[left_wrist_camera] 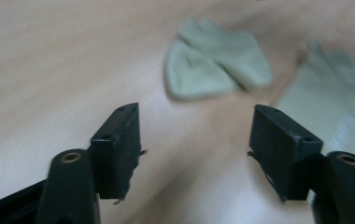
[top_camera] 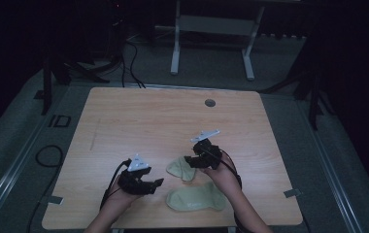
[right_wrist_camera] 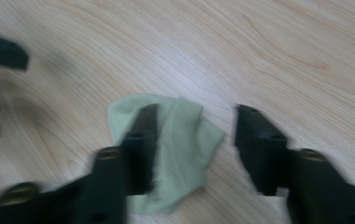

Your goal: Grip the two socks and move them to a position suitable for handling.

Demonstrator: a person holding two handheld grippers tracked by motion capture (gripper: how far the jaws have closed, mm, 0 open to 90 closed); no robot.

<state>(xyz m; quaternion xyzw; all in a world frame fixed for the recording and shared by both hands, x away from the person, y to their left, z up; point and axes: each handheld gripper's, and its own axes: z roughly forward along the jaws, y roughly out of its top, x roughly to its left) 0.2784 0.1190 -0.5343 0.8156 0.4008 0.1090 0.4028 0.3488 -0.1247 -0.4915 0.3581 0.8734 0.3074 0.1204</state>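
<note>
The folded pale-green fabric sock [right_wrist_camera: 166, 149] lies on the wooden surface [top_camera: 139, 121] directly under the right gripper [right_wrist_camera: 194, 144], its fingers half open and empty, while the left gripper [left_wrist_camera: 194, 149], also open and empty, sits farther off.

table [top_camera: 139, 116]: pale smooth wood grain | socks [top_camera: 196, 198]: soft matt green cloth | tool [left_wrist_camera: 196, 154]: matt black plastic

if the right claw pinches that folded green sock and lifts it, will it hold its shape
Probably not. The folded sock is thin, soft cloth doubled on itself, so it would likely unfold and hang limp. It looks light, and on the smooth wooden table a push would probably slide or bunch it.
</note>
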